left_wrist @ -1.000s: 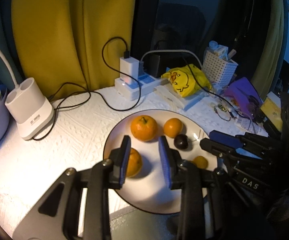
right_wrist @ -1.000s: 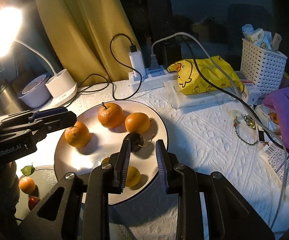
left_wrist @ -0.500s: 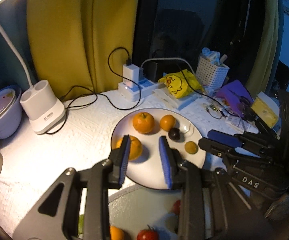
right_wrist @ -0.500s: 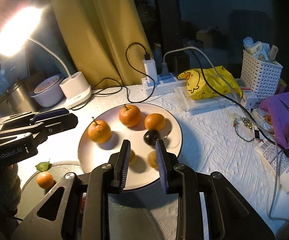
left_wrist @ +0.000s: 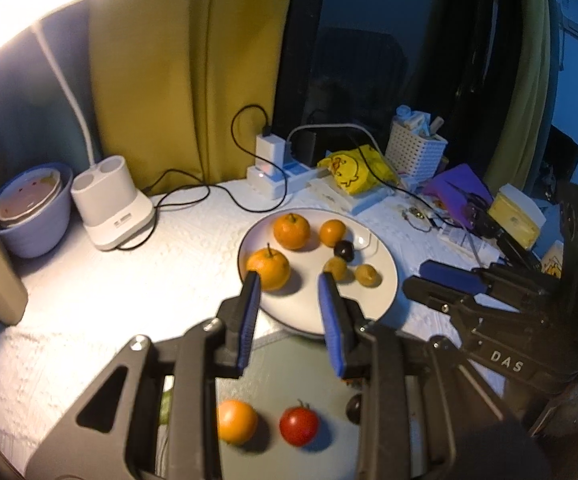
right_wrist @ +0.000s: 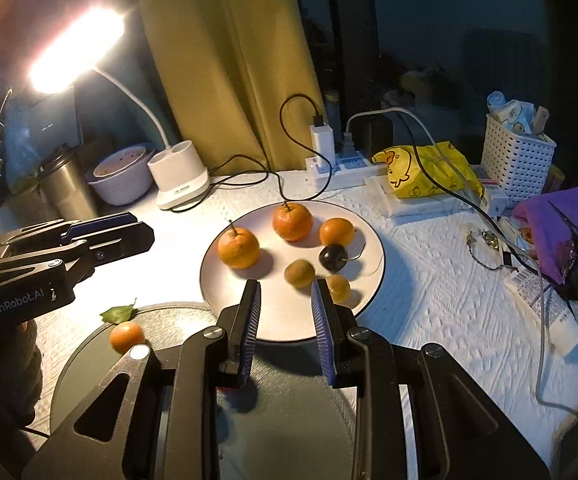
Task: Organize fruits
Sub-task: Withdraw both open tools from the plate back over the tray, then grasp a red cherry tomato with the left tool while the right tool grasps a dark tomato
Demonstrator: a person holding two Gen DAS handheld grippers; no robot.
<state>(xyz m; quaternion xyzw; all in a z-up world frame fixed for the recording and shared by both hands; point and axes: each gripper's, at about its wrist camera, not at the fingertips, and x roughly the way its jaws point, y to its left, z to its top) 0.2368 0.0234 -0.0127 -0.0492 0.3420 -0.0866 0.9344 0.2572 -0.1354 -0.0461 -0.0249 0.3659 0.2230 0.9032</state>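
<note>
A: On the left, the small orange sits on the grey mat; the white plate holds the sorted fruit.
B: Left gripper and right gripper have fingers clenched on nothing.
A: My worry: clenched fingers could nudge that round fruit off the surface.

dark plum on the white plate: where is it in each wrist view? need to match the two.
Left wrist: plum sits right of centre, at the plate's far right part, just below the small orange.
Right wrist: plum sits just right of centre, right half of the plate, below the same small orange.
Shared landmark: the yellow duck bag behind the plate.
</note>
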